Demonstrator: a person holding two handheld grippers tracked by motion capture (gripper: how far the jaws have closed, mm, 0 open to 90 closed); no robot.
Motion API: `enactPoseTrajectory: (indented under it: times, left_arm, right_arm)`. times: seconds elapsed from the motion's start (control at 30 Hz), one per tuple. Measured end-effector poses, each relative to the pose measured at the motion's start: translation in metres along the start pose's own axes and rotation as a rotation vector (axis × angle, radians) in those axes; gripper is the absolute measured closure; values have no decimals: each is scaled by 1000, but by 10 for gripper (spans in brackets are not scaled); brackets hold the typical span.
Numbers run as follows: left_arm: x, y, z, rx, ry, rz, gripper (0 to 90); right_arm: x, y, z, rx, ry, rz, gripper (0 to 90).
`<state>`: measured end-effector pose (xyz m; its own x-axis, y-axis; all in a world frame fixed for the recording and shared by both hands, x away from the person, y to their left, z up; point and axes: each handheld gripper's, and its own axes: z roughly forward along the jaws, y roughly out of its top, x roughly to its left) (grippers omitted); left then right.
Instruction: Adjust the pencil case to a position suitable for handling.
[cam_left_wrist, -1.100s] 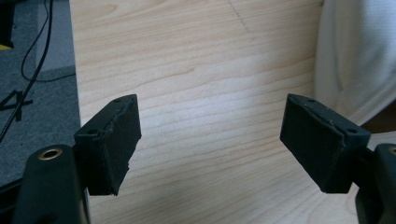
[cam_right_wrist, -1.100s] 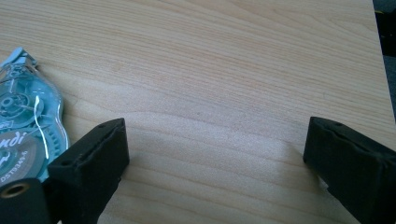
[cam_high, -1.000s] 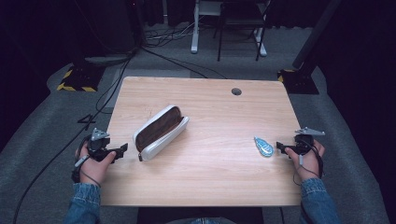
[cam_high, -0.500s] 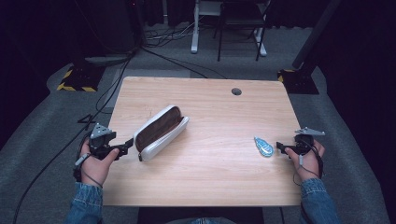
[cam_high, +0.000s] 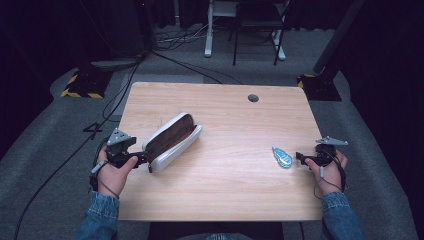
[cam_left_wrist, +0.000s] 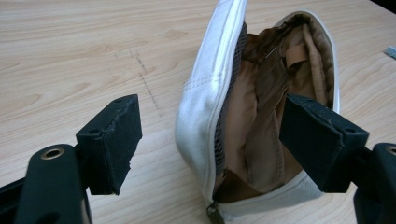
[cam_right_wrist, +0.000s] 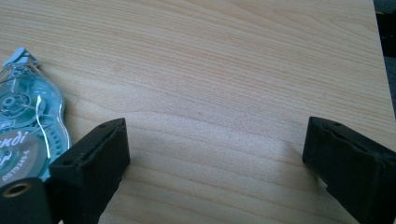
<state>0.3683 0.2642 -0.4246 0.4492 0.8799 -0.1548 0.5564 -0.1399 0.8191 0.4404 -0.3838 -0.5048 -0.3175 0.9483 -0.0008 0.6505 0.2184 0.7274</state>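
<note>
Two grippers were at the wooden table (cam_high: 225, 190), one at each side. The left gripper (cam_left_wrist: 210, 140) had its jaws wide apart around the near end of the white pouch (cam_left_wrist: 210, 107); one jaw stood outside the white wall, the other seemed to be over the brown lining, and the pads did not press on it. The pouch lay open on the left part of the table, and its far end was cut off in the left gripper view. The right gripper (cam_right_wrist: 215, 154) was also open, with only bare wood between its jaws. The blue tape dispenser (cam_right_wrist: 25, 126) lay just beside its left jaw, partly hidden behind it, and its label was hard to read.
</note>
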Motion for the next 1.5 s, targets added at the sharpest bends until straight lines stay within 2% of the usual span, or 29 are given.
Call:
enactPoseTrajectory:
  times: [0.33,0.47,0.6,0.87,1.03,1.13,1.17,1.23,1.27,1.37,1.5]
  left_arm:
    - [1,1,23,13,-31,-18,225]
    - [9,-3,37,24,-28,-52,234]
    - [15,-5,43,37,-29,-69,241]
    - [20,-11,59,74,-48,-66,306]
    - [20,-14,67,94,-77,-90,403]
    - [19,-15,69,111,-91,-91,509]
    - [18,-15,71,120,-94,-92,509]
    - [18,-15,72,132,-113,-94,590]
    - [18,-15,72,137,-116,-92,642]
    - [18,-15,72,141,-125,-107,720]
    - [19,-14,71,147,-125,-118,777]
  right_arm:
    - [0,0,0,-1,3,-2,79]
    - [1,-1,-1,-3,6,-5,83]
    - [1,-1,-1,-4,6,-5,83]
    - [1,-1,-1,-3,9,-9,87]
    - [1,-2,-2,-4,13,-9,90]
    - [1,-2,-2,-4,13,-12,90]
    - [1,-2,-2,-3,13,-12,90]
    - [1,-2,-2,-2,15,-13,90]
    - [1,-2,-2,-2,15,-13,90]
    - [1,-2,-2,-2,14,-13,90]
    - [1,-2,-2,-3,15,-13,90]
